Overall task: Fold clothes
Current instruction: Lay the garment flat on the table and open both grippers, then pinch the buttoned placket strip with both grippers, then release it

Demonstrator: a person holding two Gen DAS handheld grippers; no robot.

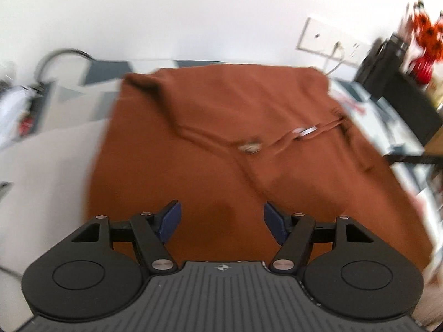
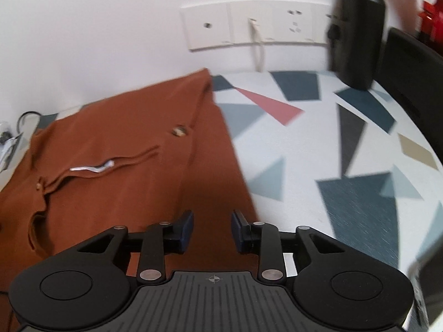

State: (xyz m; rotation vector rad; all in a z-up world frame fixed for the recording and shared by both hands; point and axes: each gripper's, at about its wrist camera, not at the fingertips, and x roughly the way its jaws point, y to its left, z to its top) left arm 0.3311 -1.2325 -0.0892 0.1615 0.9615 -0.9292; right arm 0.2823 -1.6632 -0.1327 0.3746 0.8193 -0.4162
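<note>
A rust-brown buttoned garment (image 1: pixel 221 127) lies spread flat on the table, its collar, white label (image 1: pixel 306 130) and a button (image 1: pixel 250 146) toward the right. My left gripper (image 1: pixel 222 217) is open and empty, hovering over the garment's near part. In the right wrist view the same garment (image 2: pixel 124 149) fills the left half, with its label (image 2: pixel 92 167) and a button (image 2: pixel 179 131) showing. My right gripper (image 2: pixel 212 225) is open and empty, over the garment's right edge.
The tablecloth (image 2: pixel 318 144) has a pattern of grey, blue and pink triangles. A black bottle (image 2: pixel 357 30) stands at the back right by wall sockets (image 2: pixel 257 25) with a white cable. Cables and white clutter (image 1: pixel 25 105) lie at the left. Dark boxes and red decoration (image 1: pixel 423 47) stand on the right.
</note>
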